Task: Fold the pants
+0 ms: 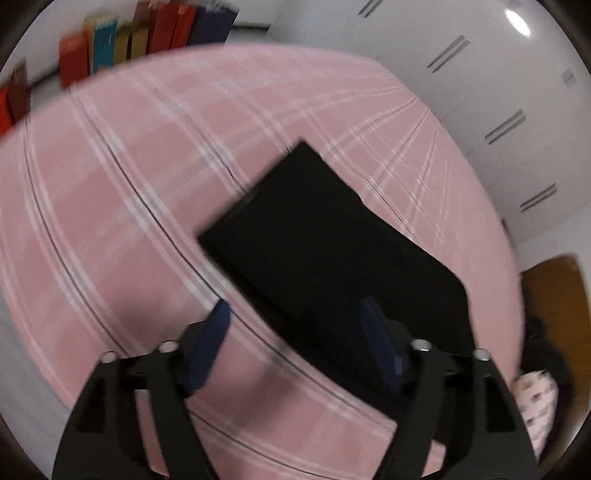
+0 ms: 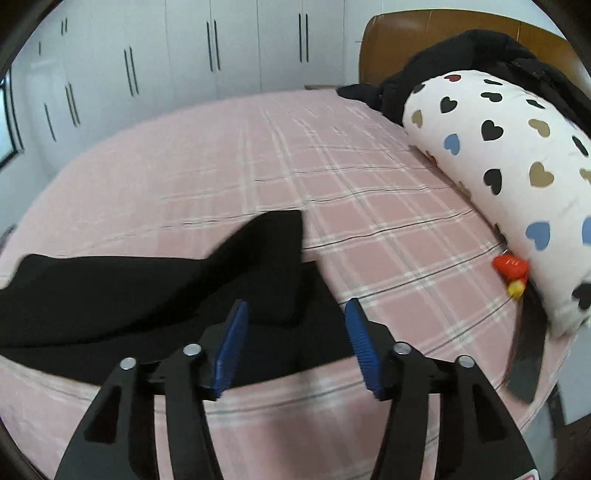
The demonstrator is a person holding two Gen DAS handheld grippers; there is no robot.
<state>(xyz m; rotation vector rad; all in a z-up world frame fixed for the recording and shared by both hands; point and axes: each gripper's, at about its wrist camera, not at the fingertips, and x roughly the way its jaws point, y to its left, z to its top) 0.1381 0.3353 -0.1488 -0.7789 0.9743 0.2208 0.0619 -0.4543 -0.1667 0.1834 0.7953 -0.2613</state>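
Note:
The black pants (image 1: 325, 254) lie folded in a flat rectangle on the pink plaid bed (image 1: 129, 192). My left gripper (image 1: 295, 314) is open and empty, held above the near corner of the pants. In the right wrist view the pants (image 2: 147, 291) lie near the bed's front edge (image 2: 295, 413), with one folded flap on top. My right gripper (image 2: 295, 310) is open and empty, just above the near edge of the pants.
A white pillow with heart prints (image 2: 509, 177) lies at the right by the brown headboard (image 2: 436, 33), with a black jacket (image 2: 472, 55) behind it. A red and yellow toy (image 2: 511, 269) lies beside the pillow. White wardrobes (image 2: 184, 55) stand beyond the bed. Coloured boxes (image 1: 147, 33) line the far wall.

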